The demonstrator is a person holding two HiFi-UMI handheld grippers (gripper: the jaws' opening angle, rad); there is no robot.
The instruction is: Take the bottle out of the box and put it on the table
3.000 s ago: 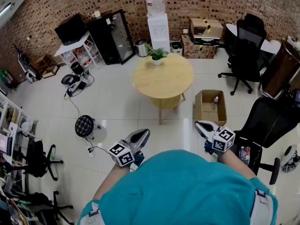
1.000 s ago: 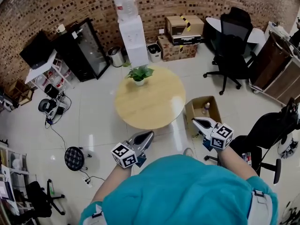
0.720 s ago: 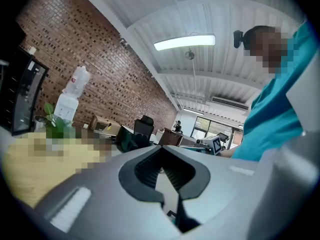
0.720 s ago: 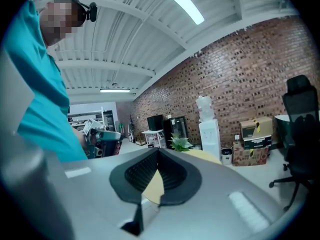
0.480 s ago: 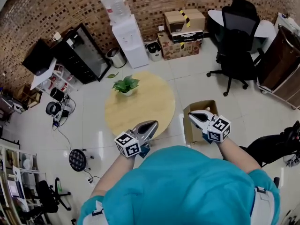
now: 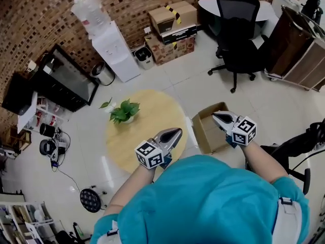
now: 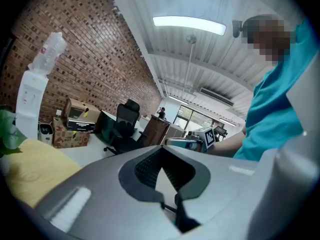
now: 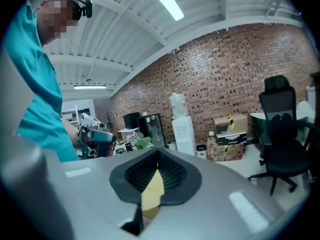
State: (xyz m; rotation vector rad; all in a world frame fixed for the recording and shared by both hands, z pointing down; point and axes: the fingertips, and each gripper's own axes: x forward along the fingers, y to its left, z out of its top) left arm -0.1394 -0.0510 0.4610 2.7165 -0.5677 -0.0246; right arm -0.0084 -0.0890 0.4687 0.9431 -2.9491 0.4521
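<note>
Closed in since the earlier frame: table (image 6: pixel 127 144) and box (image 6: pixel 204 136) now sit nearer.
Both clenched, empty: left gripper (image 6: pixel 177 132) over table edge, right gripper (image 6: pixel 218 117) over box; bottle can't be seen.

Round table (image 6: pixel 152 115) (pale wood) bears a potted plant (image 6: pixel 123 111).

The right gripper (image 6: pixel 217 117) covers the right side of the box (image 6: pixel 205 132), so whether the bottle lies inside cannot be told. The left gripper (image 6: pixel 176 132) hides part of the near edge of the table (image 6: pixel 133 136). In the left gripper view, the plant (image 7: pixel 7 130) is cut off by the picture's left edge.
</note>
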